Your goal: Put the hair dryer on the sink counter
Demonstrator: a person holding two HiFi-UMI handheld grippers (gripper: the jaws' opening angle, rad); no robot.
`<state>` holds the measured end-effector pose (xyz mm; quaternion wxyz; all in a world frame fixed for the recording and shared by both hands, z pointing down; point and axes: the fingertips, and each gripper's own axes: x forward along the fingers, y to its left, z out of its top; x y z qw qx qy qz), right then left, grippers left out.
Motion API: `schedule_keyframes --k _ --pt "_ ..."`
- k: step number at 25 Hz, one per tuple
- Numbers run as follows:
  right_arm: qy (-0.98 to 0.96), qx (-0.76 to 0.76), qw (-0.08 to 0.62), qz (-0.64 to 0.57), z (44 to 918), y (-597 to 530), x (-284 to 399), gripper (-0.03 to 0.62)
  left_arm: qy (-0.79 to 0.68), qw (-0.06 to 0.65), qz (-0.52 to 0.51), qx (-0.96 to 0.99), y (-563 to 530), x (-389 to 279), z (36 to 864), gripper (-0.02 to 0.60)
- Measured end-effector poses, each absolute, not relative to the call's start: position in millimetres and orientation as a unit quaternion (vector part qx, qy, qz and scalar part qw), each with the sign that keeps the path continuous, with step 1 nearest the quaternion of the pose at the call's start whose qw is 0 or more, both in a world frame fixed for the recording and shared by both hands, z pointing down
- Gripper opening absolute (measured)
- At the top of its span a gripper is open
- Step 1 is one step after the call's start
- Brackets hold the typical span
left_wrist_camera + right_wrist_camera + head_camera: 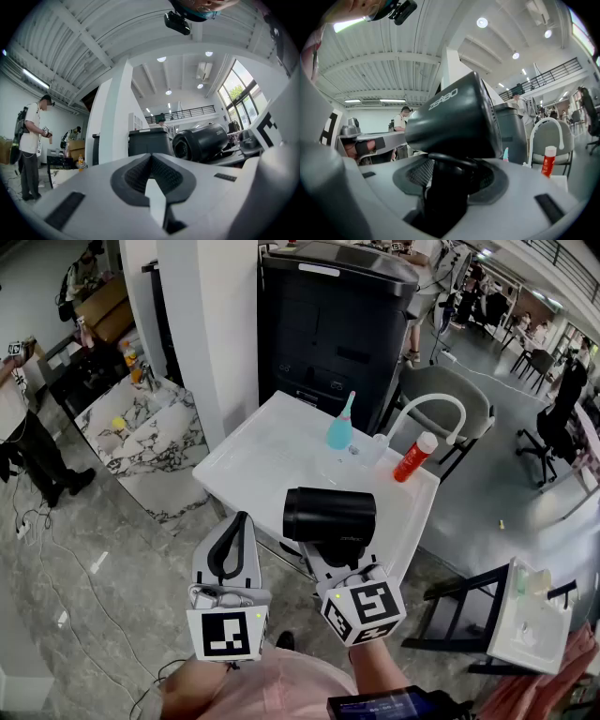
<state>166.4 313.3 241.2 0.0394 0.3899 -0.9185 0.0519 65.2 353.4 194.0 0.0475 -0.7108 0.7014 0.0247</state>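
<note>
Head view shows the right gripper (333, 557) carrying the hair dryer (330, 515) over the near edge of the white sink counter (272, 460), apparently still above the surface. This position suits lowering the dryer onto the bare area short of the teal bottle (340, 427) and the red bottle (413, 457). The left gripper (232, 545) hangs just beside it, off the counter and clear of the load. Left gripper view settles what the head view leaves unclear: its jaws are closed together with nothing between them, and the dryer appears off to its right. Right gripper view shows the grip itself, which the barrel hides from above. Both jaws clamp the dryer's black handle, spread fairly wide around it, with the barrel lying crosswise above them.
</note>
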Motion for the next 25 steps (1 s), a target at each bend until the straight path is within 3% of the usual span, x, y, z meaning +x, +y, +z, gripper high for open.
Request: schedule_keyframes --k 25 --pt "-0.922 0.381 0.041 0.058 253 271 168 0.225 0.715 0.048 0.029 -0.696 311 58 207 0.011"
